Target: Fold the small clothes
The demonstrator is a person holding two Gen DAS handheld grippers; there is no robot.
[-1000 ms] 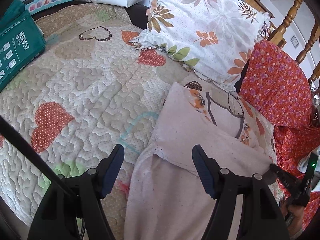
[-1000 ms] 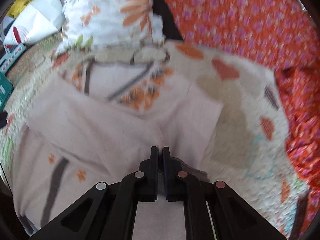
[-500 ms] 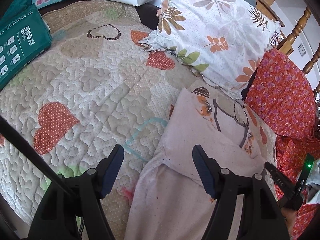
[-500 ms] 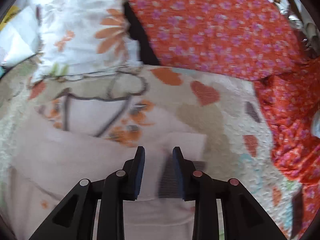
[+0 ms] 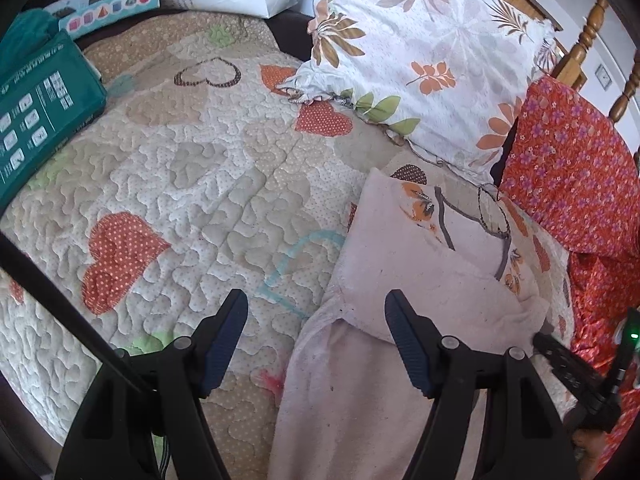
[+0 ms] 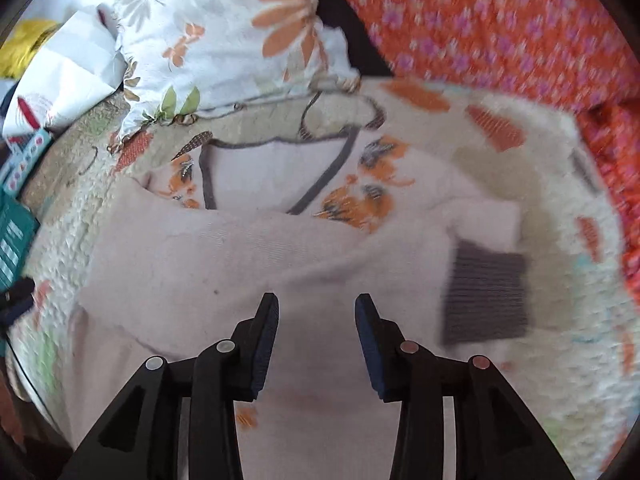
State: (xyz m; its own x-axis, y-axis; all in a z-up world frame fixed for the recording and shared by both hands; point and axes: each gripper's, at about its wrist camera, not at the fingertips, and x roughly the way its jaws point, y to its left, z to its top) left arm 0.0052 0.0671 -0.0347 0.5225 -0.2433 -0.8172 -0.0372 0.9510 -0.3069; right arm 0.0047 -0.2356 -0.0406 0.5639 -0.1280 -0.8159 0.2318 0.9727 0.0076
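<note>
We see the pink top [image 6: 280, 256] lying under our opening, empty right tongs [image 6: 316, 308], at three o'clock of our wide-apart left tongs [image 5: 316, 304].

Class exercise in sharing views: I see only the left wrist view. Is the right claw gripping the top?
Observer: No. The right claw is opening, its pads off the top.
Operator: Where is the cuff?
Observer: It is grey and lies flat to the right of that claw, apart from it.
Operator: Anything by the white bag?
Observer: A yellow thing, at the bag's upper left.
</note>
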